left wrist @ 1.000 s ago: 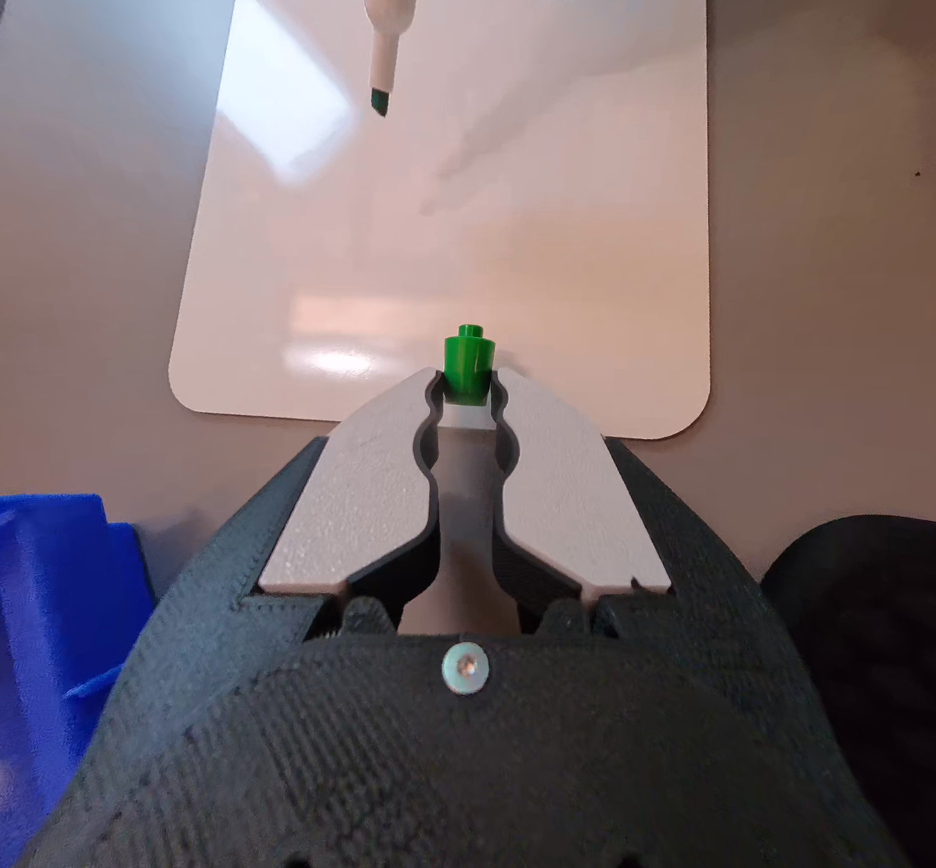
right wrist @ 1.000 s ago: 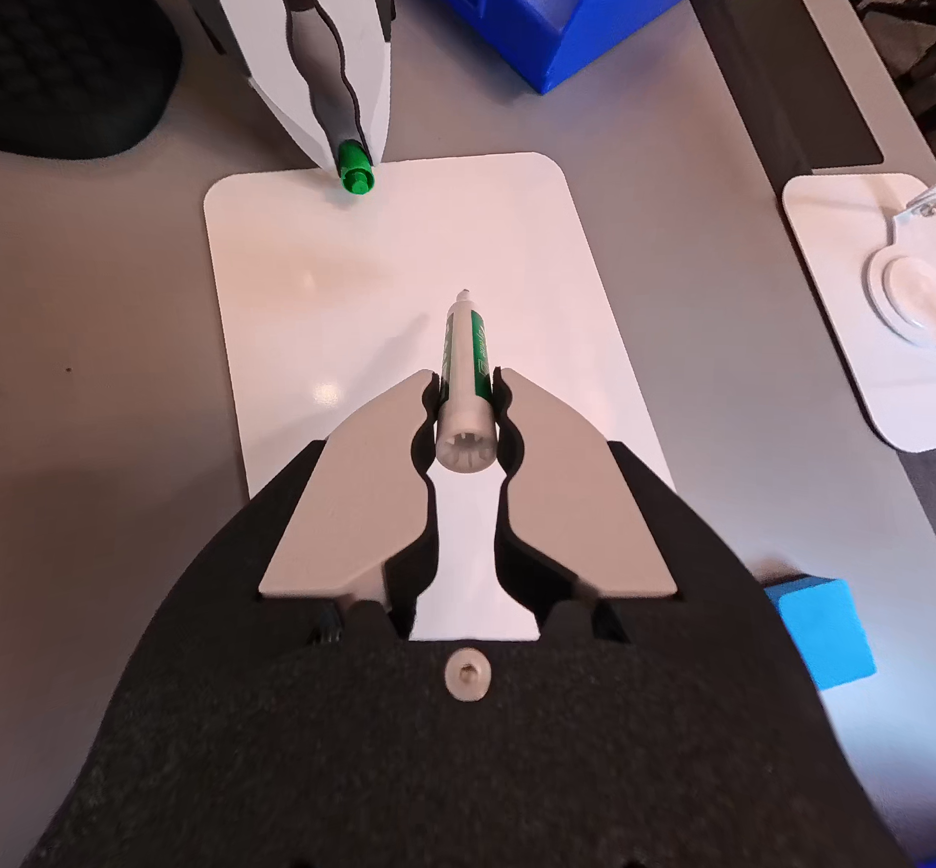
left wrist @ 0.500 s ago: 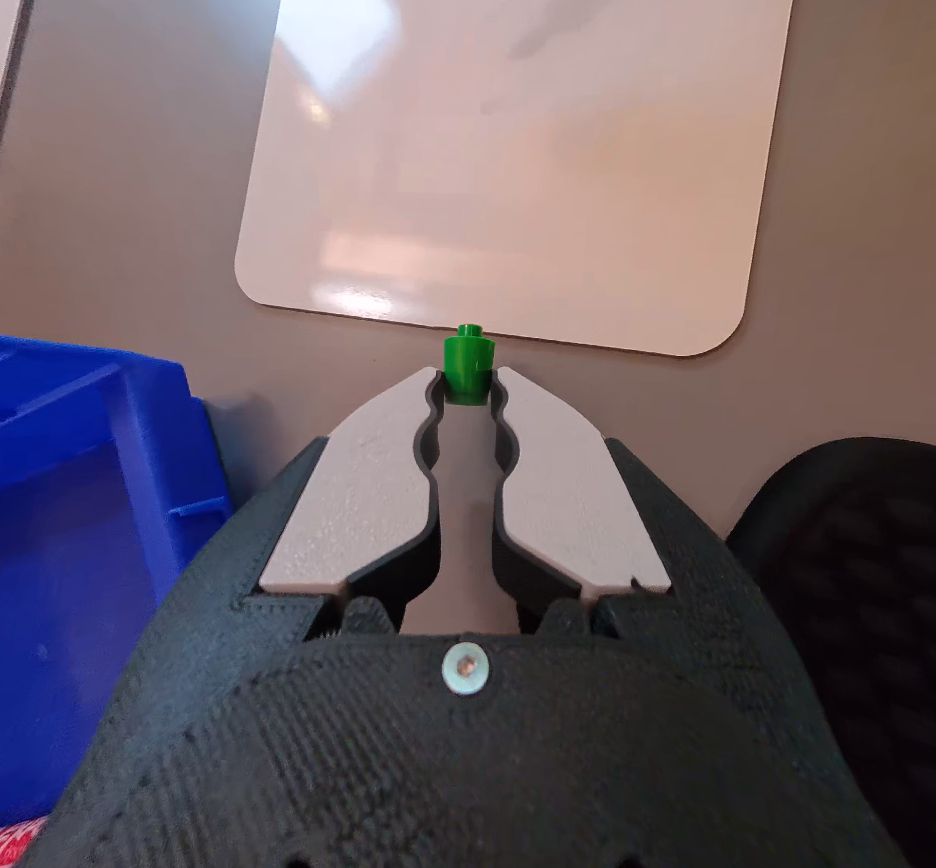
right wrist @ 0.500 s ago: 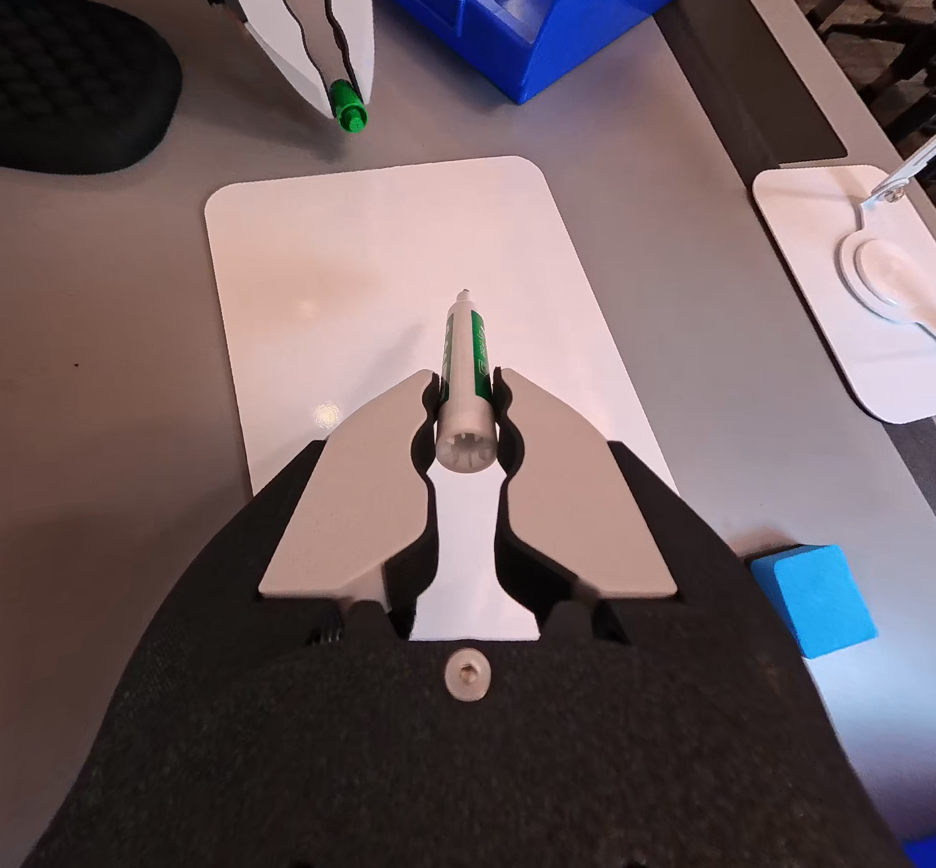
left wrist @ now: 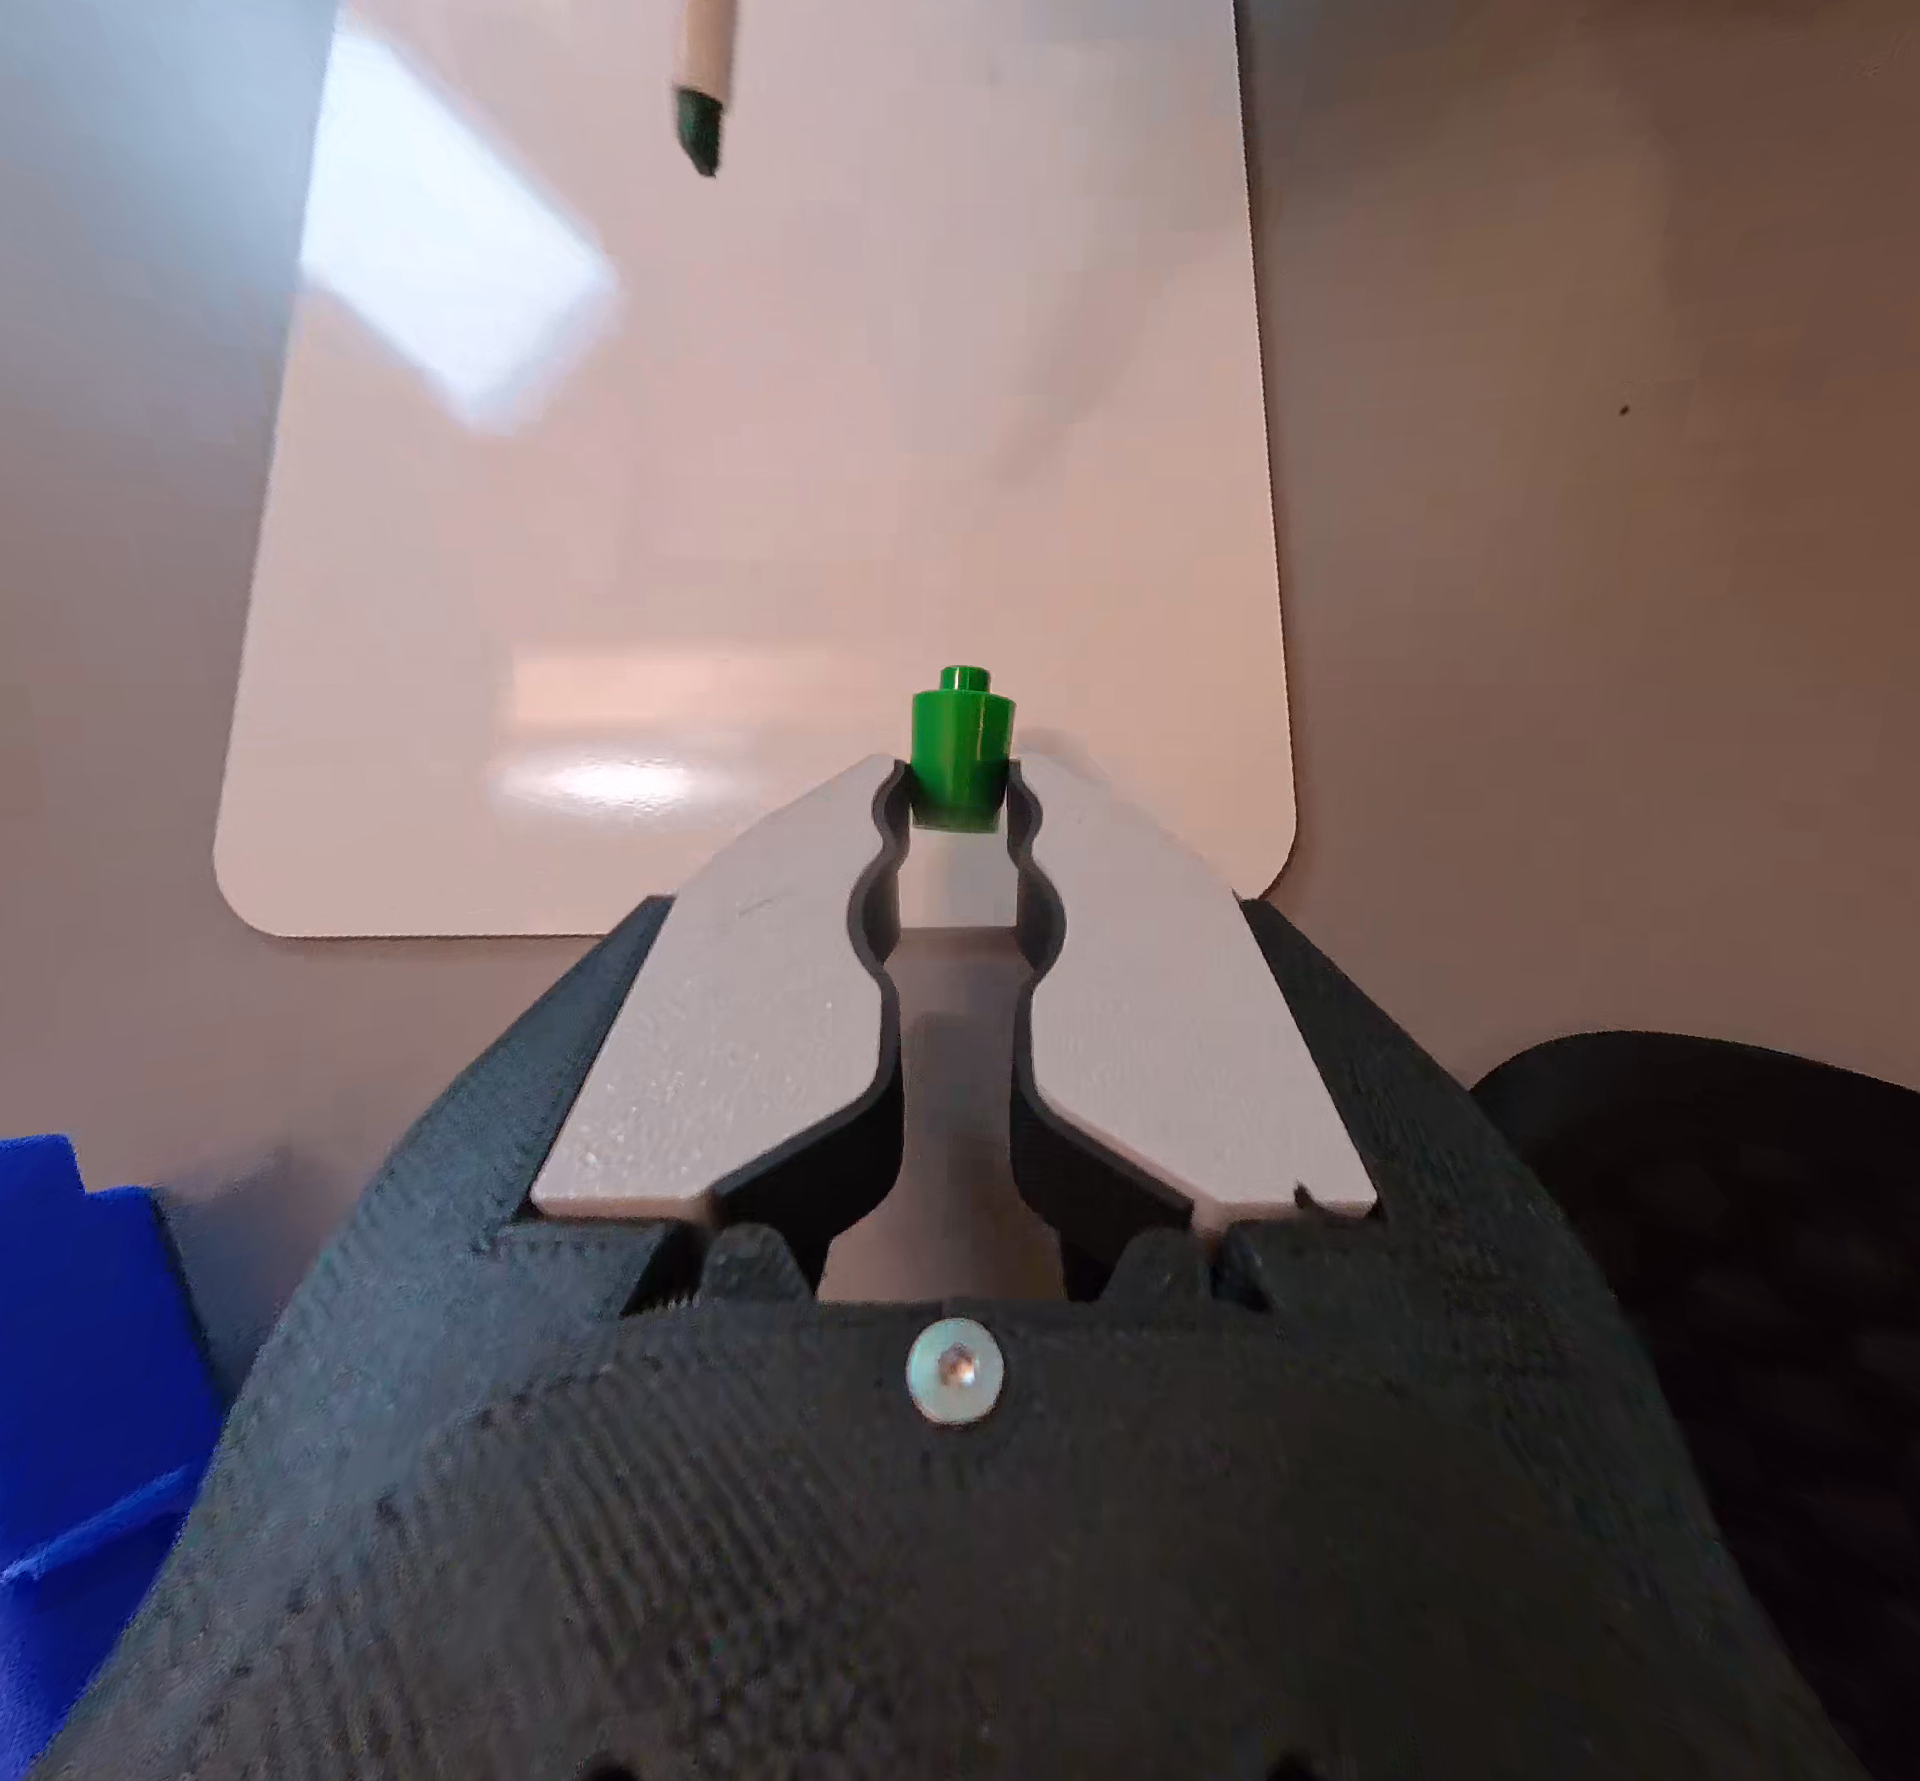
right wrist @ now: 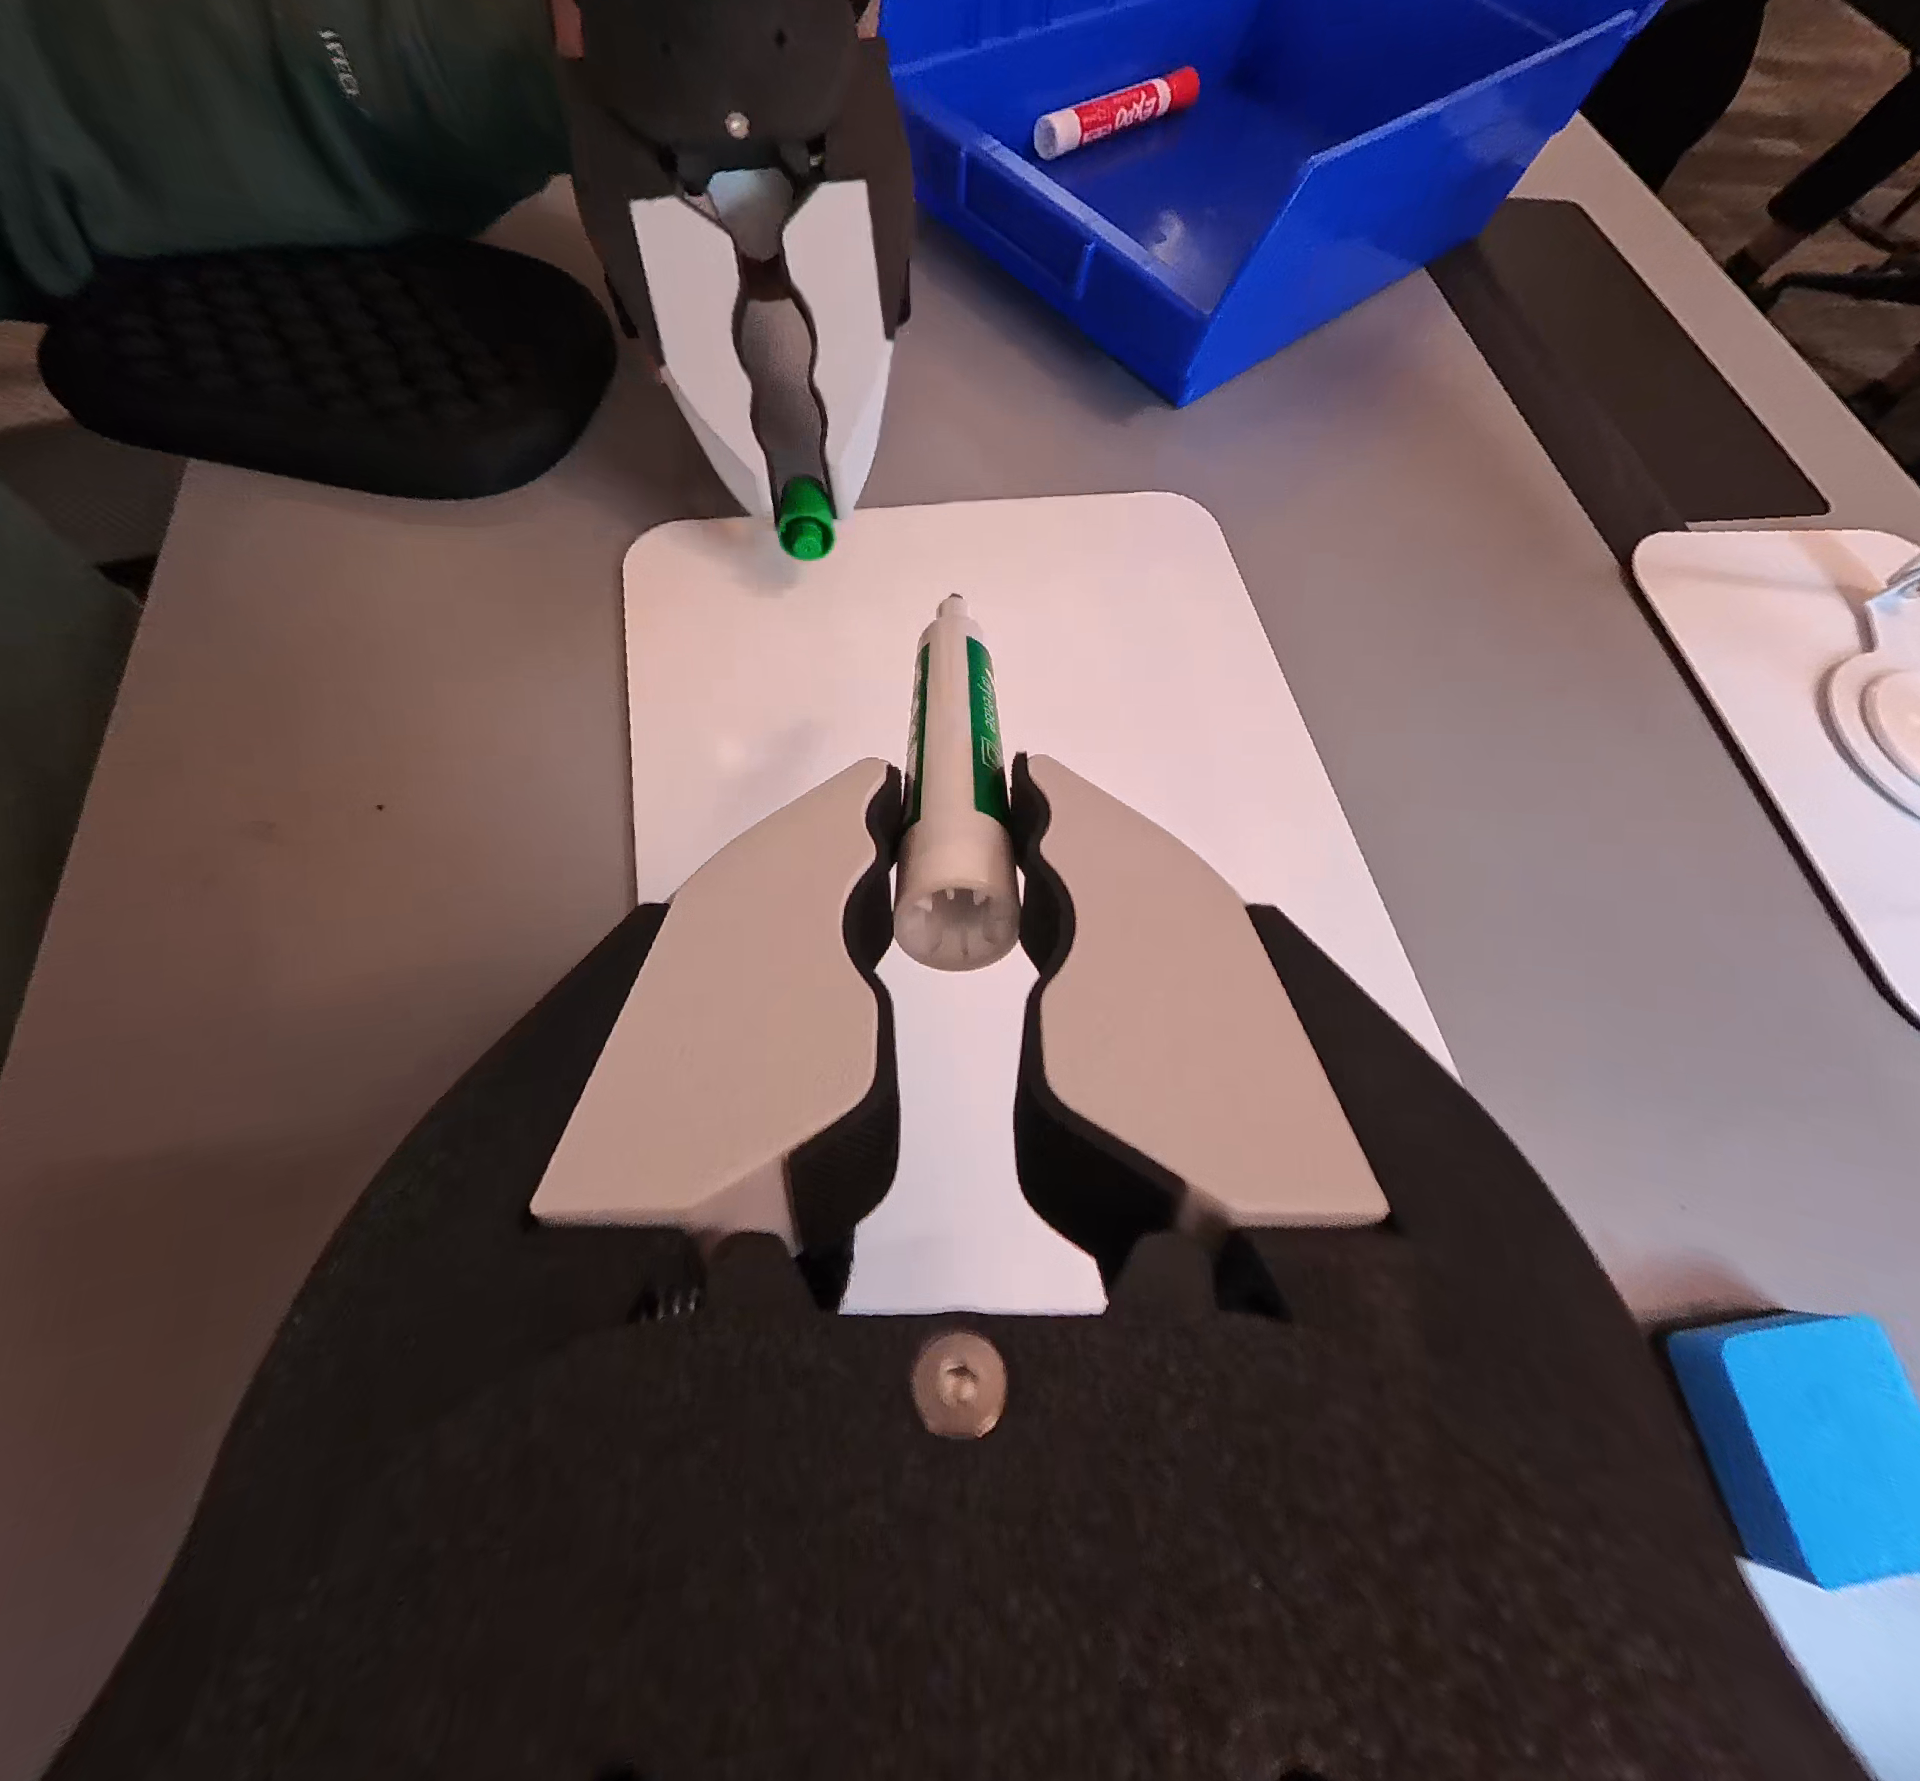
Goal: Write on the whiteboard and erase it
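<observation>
Glossy whiteboard, textured matt tongs

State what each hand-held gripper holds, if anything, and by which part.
The right hand-held gripper holds the uncapped green marker by the rear of its barrel. The left hand-held gripper holds the green cap, pinched at its lower end between the fingertips.
</observation>
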The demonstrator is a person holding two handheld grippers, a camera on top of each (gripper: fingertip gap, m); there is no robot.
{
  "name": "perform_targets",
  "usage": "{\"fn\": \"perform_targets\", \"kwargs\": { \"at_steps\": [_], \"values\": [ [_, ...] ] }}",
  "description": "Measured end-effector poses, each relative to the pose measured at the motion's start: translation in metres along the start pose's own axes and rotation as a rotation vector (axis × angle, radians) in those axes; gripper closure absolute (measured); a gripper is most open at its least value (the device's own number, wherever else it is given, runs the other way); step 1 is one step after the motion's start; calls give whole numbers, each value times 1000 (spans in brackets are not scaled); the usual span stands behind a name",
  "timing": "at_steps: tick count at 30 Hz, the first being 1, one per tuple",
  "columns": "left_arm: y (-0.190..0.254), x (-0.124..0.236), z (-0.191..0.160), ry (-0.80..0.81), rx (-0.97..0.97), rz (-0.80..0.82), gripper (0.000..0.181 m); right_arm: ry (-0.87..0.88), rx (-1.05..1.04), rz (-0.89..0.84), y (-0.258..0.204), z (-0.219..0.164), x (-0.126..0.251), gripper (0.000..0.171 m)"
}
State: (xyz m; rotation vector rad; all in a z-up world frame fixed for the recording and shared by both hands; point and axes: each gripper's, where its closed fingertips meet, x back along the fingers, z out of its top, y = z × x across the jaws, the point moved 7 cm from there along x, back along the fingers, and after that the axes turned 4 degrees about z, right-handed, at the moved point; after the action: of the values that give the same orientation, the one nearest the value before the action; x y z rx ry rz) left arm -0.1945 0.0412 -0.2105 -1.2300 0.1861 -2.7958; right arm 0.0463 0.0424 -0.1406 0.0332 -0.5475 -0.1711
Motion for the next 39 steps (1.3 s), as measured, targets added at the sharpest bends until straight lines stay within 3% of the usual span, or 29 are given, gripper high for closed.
{"fn": "perform_targets", "kwargs": {
  "at_steps": [8,21,30,39],
  "values": [
    [5,-9,1,-22,-18,-7,163,-9,-11,1,3,-5,-1,151],
    [6,-18,-10,155,-11,8,148,-5,-40,4,9,-13,2,151],
    [2,-20,-8,111,-18,104,162,-12,-56,11,12,-19,1,151],
    [-49,63,11,41,32,341,162,-3,-17,-36,12,-6,18,151]
  ]
}}
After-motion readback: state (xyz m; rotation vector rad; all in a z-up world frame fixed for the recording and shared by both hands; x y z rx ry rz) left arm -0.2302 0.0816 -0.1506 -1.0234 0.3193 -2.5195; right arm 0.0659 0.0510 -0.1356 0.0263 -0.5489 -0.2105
